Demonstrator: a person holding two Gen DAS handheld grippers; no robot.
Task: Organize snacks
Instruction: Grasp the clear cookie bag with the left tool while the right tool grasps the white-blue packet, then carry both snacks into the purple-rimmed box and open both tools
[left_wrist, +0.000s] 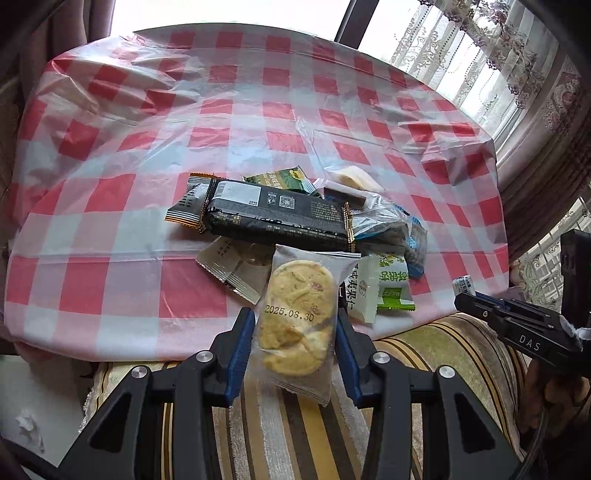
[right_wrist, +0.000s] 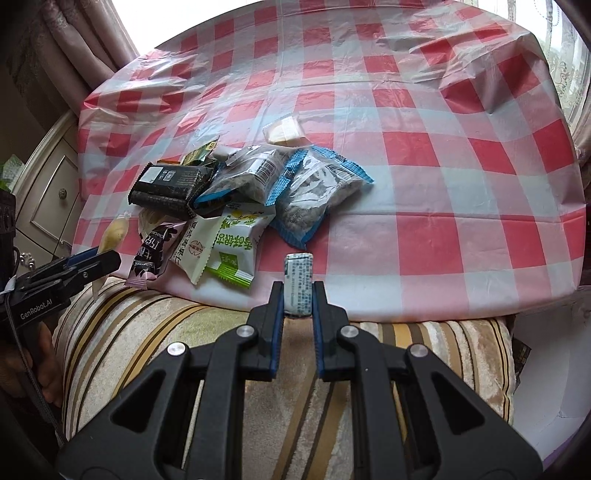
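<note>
My left gripper (left_wrist: 295, 321) is shut on a clear packet of yellow biscuits (left_wrist: 297, 314) stamped 2025.08.30, held above the table's near edge. My right gripper (right_wrist: 298, 295) is shut on a small pale blue-printed snack packet (right_wrist: 298, 282), also near the front edge. A pile of snacks lies on the table: a long black packet (left_wrist: 277, 218), green and white packets (right_wrist: 231, 243), clear blue-edged bags (right_wrist: 314, 192), a pink chocolate packet (right_wrist: 153, 251). The left gripper also shows in the right wrist view (right_wrist: 107, 258), and the right gripper in the left wrist view (left_wrist: 461, 295).
The table has a red and white checked plastic cloth (right_wrist: 443, 166). A striped cushion (right_wrist: 184, 332) lies below its front edge. A small wrapped cake (right_wrist: 284, 129) sits behind the pile. A white cabinet (right_wrist: 48, 184) stands at the left; curtains (left_wrist: 517, 74) hang at the back right.
</note>
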